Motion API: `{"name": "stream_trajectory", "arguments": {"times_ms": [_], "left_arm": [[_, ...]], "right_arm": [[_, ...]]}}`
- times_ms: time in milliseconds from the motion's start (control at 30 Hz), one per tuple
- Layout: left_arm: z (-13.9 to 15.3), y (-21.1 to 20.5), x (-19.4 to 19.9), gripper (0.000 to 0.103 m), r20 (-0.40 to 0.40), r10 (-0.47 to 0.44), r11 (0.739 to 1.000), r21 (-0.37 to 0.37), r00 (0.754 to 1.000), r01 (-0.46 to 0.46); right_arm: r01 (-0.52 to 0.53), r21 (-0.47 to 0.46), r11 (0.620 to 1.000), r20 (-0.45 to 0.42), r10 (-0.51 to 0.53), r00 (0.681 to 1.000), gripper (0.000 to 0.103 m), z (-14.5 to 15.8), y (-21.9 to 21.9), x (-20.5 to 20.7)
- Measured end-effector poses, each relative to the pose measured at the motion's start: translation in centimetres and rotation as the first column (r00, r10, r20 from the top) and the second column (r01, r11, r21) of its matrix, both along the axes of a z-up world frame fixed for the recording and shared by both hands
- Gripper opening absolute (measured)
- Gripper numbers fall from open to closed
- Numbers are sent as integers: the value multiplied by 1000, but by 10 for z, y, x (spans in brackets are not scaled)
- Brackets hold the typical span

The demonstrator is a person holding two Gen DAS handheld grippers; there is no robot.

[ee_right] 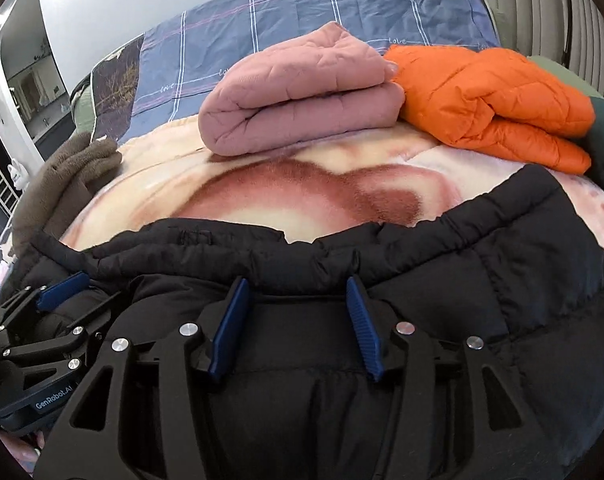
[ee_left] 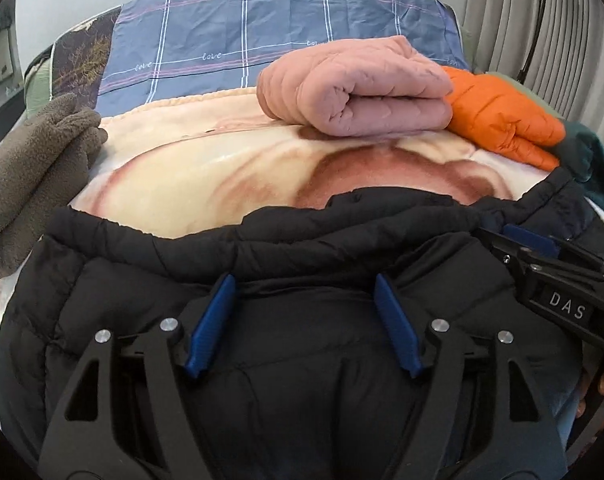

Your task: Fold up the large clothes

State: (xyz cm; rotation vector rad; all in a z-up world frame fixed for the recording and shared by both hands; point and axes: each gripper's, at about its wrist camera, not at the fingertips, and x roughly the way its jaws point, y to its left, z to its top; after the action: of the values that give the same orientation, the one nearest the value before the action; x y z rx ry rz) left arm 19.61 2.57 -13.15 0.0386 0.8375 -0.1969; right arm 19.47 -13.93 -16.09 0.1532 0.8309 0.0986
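two wrist views, low and close over a puffy black quilted jacket [ee_left: 262, 248], facing up the bed.
both share the folded pink quilted garment [ee_right: 298, 92] and folded orange puffer jacket [ee_right: 497, 104]; each sees the other gripper at its edge.

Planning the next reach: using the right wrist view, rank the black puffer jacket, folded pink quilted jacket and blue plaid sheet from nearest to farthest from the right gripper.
1. Black puffer jacket, directly beneath the right gripper.
2. Folded pink quilted jacket, ahead, mid-bed.
3. Blue plaid sheet, at the far end.
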Motion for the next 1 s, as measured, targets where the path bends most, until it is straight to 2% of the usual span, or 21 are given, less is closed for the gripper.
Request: {"name": "stream_trajectory", "arguments": {"times_ms": [300, 567, 667, 700, 767, 867, 933, 1000], "left_arm": [[-8, 0, 4, 74, -1, 3, 1000, -3, 1000, -3], [-3, 1, 1, 74, 9, 25, 1000, 3, 1000, -25], [10, 2, -6, 65, 9, 43, 999, -3, 999, -43], [14, 4, -10, 61, 12, 42, 999, -19, 999, -42], [23, 7, -15, 59, 19, 41, 997, -66, 999, -40], [32, 5, -12, 49, 6, 55, 991, -119, 998, -53], [27, -4, -6, 48, -13, 60, 994, -92, 998, -61], [8, -13, 1, 52, -36, 73, 997, -9, 997, -73]], "right_arm": [[-5, -20, 1000, -3, 5, 1000, 53, -11, 2, 5], [-2, -30, 1000, 14, 3, 1000, 53, -5, 4, 0], [7, -40, 999, 41, -5, 999, 53, 12, 2, -14], [8, -30, 1000, 52, -6, 999, 53, 16, 2, -19], [3, 18, 1000, 75, -4, 997, 53, 31, 2, -31], [17, -3, 1000, 48, -16, 999, 53, 32, 8, -30], [12, -11, 1000, 5, -11, 1000, 53, 14, 11, -20], [7, -19, 1000, -6, -7, 1000, 55, -1, 10, -12]]}}
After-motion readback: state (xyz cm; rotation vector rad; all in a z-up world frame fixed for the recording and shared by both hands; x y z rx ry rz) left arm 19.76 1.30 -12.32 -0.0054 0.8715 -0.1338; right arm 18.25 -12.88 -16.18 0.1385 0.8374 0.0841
